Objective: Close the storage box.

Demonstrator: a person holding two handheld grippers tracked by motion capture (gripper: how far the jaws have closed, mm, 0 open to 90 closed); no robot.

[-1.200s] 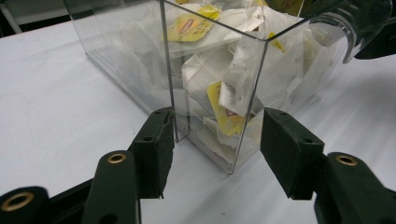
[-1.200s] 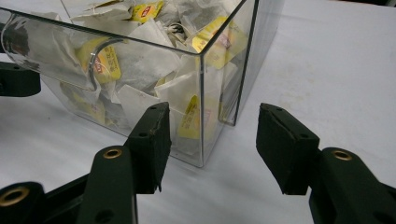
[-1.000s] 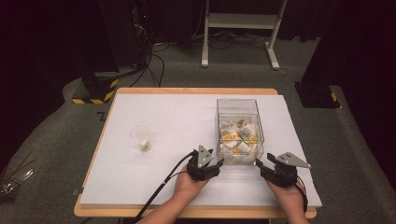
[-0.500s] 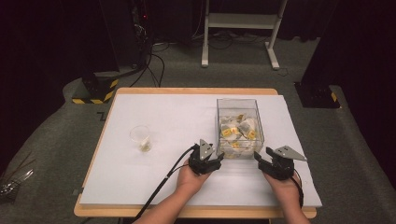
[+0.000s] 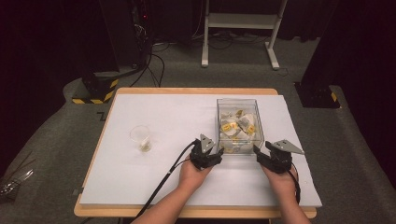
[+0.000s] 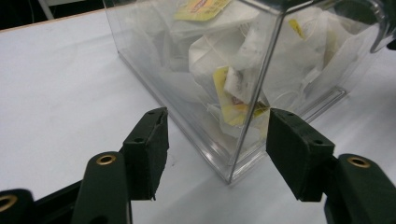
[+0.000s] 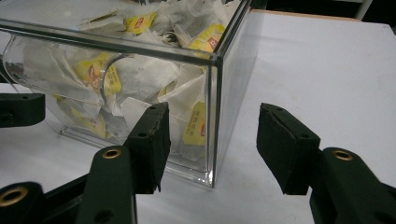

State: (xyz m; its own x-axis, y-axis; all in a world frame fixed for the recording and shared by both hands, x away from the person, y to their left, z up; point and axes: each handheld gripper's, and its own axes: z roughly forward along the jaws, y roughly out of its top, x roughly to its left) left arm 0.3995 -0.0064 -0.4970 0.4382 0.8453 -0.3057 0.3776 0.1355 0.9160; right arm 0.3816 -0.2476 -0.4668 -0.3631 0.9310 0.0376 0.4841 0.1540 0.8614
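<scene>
A clear plastic box (image 5: 239, 125) full of tea bags (image 5: 236, 126) with yellow tags stands right of the table's middle. My left gripper (image 5: 215, 155) is at the box's near left corner. In the left gripper view it (image 6: 215, 135) is open, its jaws straddling that corner of the box (image 6: 196, 60) without touching it. My right gripper (image 5: 260, 155) is at the near right corner. In the right gripper view it (image 7: 211, 135) is open too, one jaw in front of the box (image 7: 140, 70) and one beside its side wall.
A small clear cup (image 5: 141, 138) with something pale at its bottom stands on the white table top (image 5: 159, 112) to the left. The left gripper's cable (image 5: 163, 182) trails back over the table's near edge. Dark floor, cables and a white stand (image 5: 238, 28) lie beyond the table.
Both grippers have moved forward, away from the person, up to the box's near corners. The box and cup have not moved.
</scene>
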